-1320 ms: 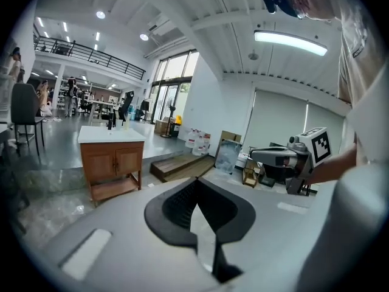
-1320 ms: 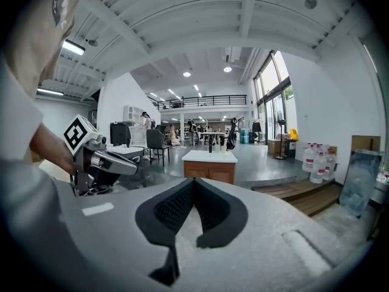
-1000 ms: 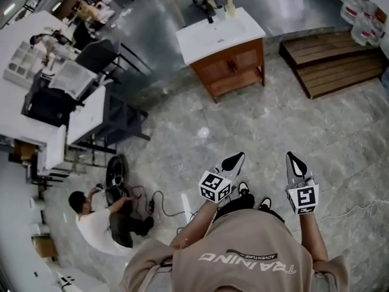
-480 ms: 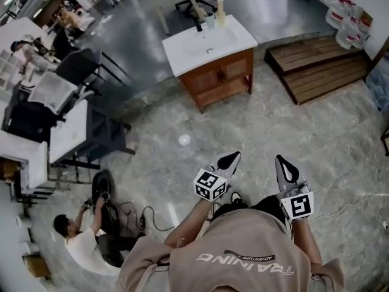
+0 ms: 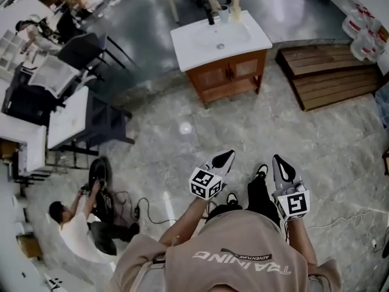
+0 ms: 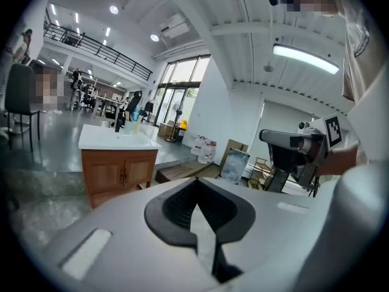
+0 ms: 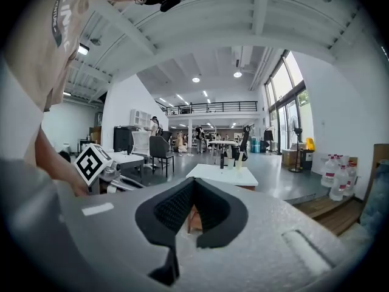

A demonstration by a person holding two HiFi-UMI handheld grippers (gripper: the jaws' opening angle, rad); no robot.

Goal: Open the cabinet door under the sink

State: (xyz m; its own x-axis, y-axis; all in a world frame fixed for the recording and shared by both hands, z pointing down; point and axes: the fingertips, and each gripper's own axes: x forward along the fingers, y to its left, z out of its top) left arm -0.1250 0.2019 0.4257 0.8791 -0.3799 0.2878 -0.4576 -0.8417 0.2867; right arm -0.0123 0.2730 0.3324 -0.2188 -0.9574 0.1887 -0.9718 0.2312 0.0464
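Cabinet door (image 5: pixel 234 72) under sink (image 5: pixel 220 36) shut, at 12 o'clock, well apart. Left tongs (image 5: pixel 223 159), right tongs (image 5: pixel 281 165) pinched closed, empty — pointed ahead, likely for approach.

I stand on a grey marble floor (image 5: pixel 255 126); wooden platform (image 5: pixel 328 72) right, white desks (image 5: pixel 67 120) left, tall windows (image 6: pixel 176 102).
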